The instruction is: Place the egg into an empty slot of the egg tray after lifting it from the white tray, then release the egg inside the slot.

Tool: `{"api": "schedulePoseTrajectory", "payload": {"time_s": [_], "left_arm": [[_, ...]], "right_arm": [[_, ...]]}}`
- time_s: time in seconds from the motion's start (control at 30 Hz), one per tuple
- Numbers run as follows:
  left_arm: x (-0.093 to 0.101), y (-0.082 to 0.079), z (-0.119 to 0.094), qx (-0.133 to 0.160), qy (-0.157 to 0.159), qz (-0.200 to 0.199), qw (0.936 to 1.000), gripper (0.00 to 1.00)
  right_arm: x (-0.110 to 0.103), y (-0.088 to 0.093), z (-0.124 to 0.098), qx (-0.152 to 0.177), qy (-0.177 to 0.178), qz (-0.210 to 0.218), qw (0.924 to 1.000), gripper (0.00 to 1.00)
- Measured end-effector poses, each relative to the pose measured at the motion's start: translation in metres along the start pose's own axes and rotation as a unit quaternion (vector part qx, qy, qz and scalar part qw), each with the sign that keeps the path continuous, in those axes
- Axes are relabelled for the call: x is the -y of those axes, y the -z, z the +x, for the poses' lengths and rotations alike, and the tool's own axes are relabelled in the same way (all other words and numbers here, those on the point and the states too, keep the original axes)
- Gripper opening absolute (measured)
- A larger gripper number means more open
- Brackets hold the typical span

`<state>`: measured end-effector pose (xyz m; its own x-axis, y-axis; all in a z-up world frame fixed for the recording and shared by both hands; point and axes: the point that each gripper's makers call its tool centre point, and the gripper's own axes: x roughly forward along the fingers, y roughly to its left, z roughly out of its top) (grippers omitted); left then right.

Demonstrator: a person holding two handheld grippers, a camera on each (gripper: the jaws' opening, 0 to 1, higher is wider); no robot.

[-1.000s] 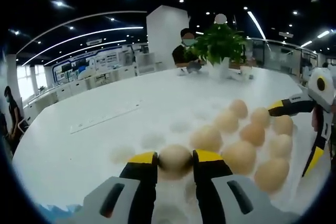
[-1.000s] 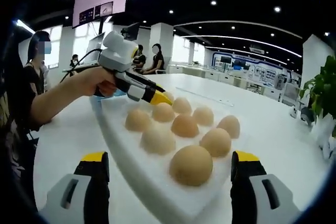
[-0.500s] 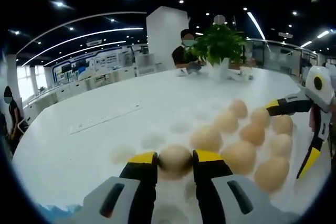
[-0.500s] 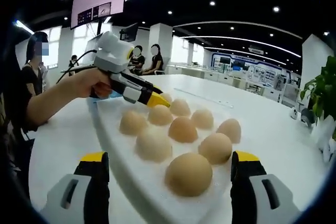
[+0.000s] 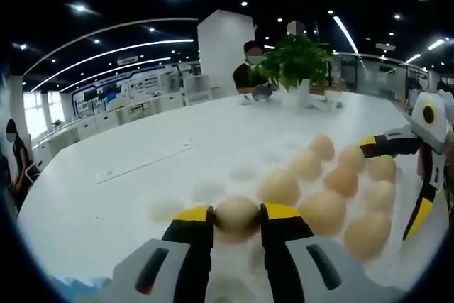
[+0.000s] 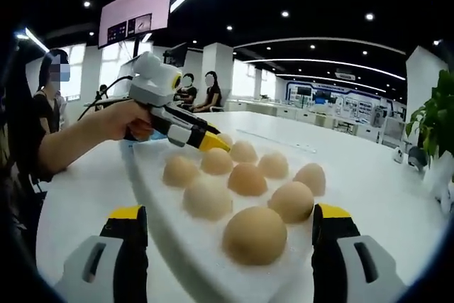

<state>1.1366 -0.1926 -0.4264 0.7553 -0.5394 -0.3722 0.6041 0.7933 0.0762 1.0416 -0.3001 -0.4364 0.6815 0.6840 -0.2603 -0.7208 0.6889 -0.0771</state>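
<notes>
My left gripper (image 5: 236,212) is shut on a pale brown egg (image 5: 236,216), held just over the near edge of the white egg tray (image 5: 207,190). Shallow empty slots lie to the left of that egg, and several brown eggs (image 5: 325,211) fill the slots on the right. In the right gripper view a hand holds the left gripper (image 6: 210,143) at the tray's far side, beyond the rows of eggs (image 6: 254,234). My right gripper (image 6: 230,212) is open wide, its jaws on either side of the tray's near corner (image 6: 156,196). The right gripper (image 5: 399,181) also stands open at the tray's right edge.
The tray rests on a large white table (image 5: 128,196). A long white strip (image 5: 142,162) lies on it to the left. A potted plant (image 5: 298,58) and a seated person (image 5: 250,69) are at the far side. Other people (image 6: 211,90) sit in the background.
Nothing has changed hands: the left gripper keeps the egg and the right stays open. The right gripper view has shifted a little along the tray.
</notes>
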Motion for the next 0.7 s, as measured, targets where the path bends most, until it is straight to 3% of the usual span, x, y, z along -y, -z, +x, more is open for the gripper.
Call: {"api": "schedulePoseTrajectory", "payload": {"time_s": [0.7], "left_arm": [[-0.006, -0.017, -0.013, 0.026, -0.013, 0.004, 0.9996, 0.26]], "right_arm": [[0.001, -0.002, 0.000, 0.015, -0.009, 0.008, 0.9998, 1.00]]}}
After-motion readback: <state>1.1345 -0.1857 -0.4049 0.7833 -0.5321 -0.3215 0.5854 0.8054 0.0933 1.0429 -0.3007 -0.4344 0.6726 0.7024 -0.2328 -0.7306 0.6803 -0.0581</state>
